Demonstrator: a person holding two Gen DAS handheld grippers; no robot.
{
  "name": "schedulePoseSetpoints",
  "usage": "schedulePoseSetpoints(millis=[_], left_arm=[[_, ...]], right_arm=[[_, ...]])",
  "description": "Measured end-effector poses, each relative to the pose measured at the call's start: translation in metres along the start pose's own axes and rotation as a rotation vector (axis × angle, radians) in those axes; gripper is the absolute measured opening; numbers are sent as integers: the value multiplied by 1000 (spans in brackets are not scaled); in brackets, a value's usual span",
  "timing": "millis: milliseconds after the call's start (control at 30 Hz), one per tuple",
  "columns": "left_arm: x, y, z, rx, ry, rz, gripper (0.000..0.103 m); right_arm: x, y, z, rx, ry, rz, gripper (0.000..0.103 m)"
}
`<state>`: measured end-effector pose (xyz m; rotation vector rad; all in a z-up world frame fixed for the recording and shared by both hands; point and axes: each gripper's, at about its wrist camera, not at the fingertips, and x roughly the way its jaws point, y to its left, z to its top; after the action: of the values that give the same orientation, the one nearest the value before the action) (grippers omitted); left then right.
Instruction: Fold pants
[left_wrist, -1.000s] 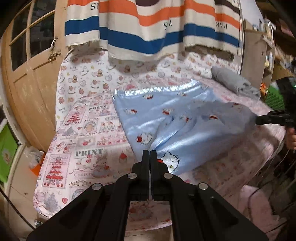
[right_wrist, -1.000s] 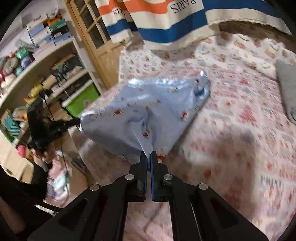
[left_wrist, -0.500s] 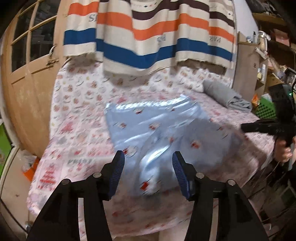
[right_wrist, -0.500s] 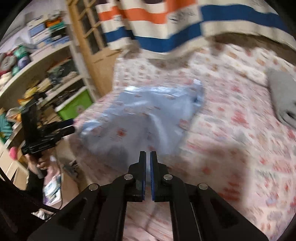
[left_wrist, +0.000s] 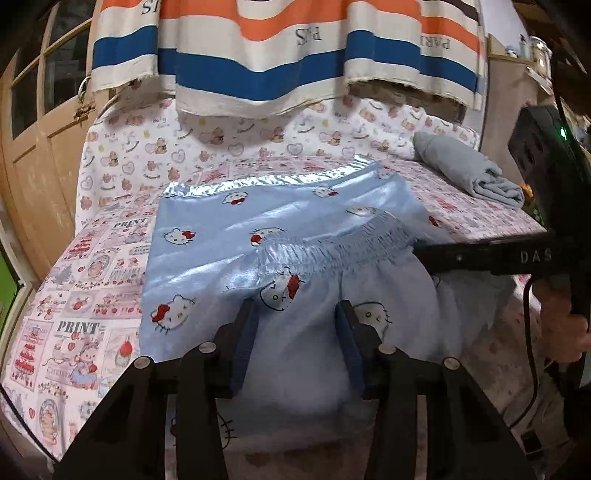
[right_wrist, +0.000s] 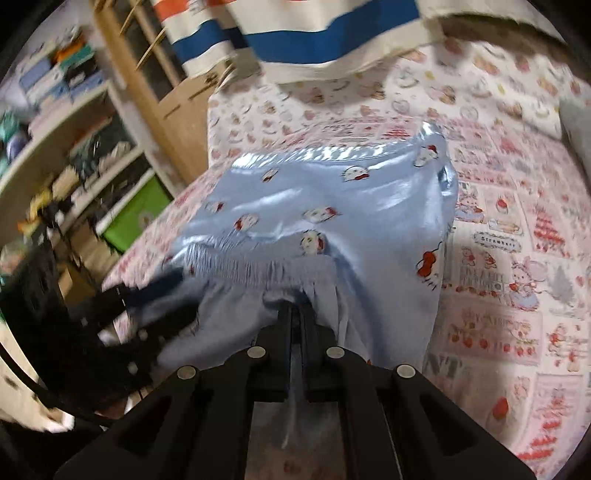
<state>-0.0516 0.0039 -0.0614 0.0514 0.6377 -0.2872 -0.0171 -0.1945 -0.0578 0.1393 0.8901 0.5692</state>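
Observation:
Light blue satin pants (left_wrist: 280, 225) with a cat print lie on the bed, hems at the far end, the elastic waistband (left_wrist: 332, 243) lifted toward me. They also show in the right wrist view (right_wrist: 332, 206). My left gripper (left_wrist: 295, 332) is open, its fingers either side of the pants' near fabric below the waistband. My right gripper (right_wrist: 295, 314) is shut on the waistband (right_wrist: 258, 266) and holds it up; it reaches in from the right in the left wrist view (left_wrist: 461, 254). The left gripper shows blurred at the left of the right wrist view (right_wrist: 147, 295).
The bed carries a pink and white printed sheet (left_wrist: 92, 302). A folded grey cloth (left_wrist: 465, 170) lies at its far right. A striped towel (left_wrist: 280, 55) hangs above the far end. A wooden door (left_wrist: 33, 147) stands left; shelves and a green bin (right_wrist: 133, 210) stand beside the bed.
My left gripper has opened and let go of the pants, then come back in over the near fabric. My right gripper stays shut and has carried the waistband forward over the legs.

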Motion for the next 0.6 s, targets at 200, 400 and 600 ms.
schedulePoseSetpoints(millis=[200, 400, 600], left_arm=[[6, 7, 3, -15, 4, 4, 44], [-25, 6, -1, -8, -73, 38, 62], [-65, 4, -6, 24, -219, 172, 84]], right_arm=[[3, -1, 0, -18, -26, 41, 3], [-28, 10, -15, -144, -149, 53, 4], [-62, 18, -41, -225, -272, -53, 48]])
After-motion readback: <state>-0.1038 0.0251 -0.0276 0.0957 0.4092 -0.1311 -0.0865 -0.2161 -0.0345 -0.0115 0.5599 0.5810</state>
